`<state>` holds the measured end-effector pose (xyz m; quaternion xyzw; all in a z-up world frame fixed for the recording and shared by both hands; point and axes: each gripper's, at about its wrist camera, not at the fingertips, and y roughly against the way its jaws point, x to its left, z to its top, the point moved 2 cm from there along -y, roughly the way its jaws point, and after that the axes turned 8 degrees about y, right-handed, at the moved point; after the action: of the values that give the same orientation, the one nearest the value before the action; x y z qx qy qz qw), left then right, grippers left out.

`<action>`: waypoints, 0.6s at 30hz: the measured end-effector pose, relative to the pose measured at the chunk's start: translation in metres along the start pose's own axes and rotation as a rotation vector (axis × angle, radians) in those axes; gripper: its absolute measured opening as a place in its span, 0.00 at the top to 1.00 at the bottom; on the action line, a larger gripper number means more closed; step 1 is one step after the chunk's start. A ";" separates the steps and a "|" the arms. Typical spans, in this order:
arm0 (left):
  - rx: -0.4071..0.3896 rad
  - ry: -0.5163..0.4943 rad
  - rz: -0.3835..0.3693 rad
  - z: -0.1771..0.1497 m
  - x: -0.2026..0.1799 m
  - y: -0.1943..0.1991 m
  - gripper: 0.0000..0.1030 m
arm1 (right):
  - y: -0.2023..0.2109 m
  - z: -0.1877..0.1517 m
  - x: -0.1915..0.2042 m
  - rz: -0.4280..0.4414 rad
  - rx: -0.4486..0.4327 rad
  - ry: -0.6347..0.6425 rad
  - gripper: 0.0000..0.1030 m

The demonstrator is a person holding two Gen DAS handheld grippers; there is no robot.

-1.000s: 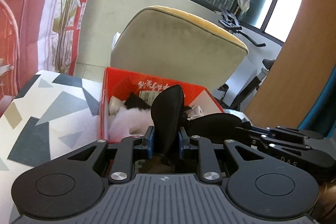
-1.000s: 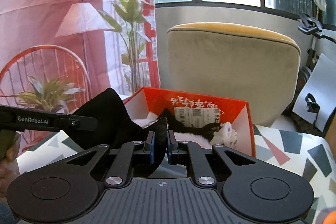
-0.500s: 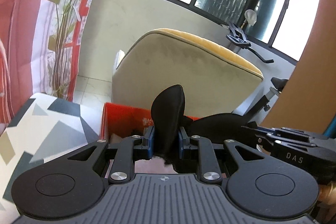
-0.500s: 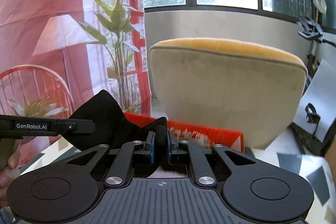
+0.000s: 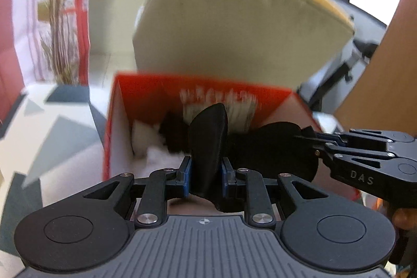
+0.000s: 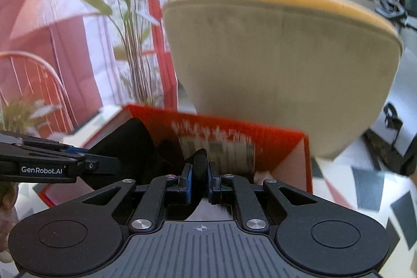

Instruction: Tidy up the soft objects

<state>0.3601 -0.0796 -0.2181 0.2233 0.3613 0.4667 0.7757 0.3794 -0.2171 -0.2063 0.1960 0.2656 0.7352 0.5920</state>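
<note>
Both hand-held grippers carry one black cloth (image 5: 208, 147) between them — the left hand-held gripper (image 5: 206, 173) clamped on a thick fold, the right hand-held gripper (image 6: 200, 180) pinched nearly shut on a thin edge; the cloth hangs stretched side to side from one to the other. The red box (image 5: 146, 93) stands on the table (image 5: 52, 127) just ahead and below, white fluff (image 5: 156, 155) already inside — the drop likely needs both grips over its opening.
</note>
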 end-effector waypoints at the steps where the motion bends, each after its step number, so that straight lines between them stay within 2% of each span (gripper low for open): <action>1: 0.024 0.004 0.004 -0.002 0.002 -0.005 0.77 | -0.005 -0.005 0.000 0.002 0.024 -0.004 0.90; 8: 0.097 -0.029 0.027 -0.010 0.001 -0.018 0.77 | -0.031 -0.027 -0.005 0.000 0.143 -0.068 0.90; 18: 0.147 -0.063 0.060 -0.016 -0.006 -0.038 0.76 | -0.044 -0.038 -0.001 0.003 0.204 -0.076 0.90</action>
<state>0.3678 -0.1020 -0.2520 0.3051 0.3631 0.4544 0.7540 0.3899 -0.2174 -0.2634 0.2833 0.3161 0.6974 0.5775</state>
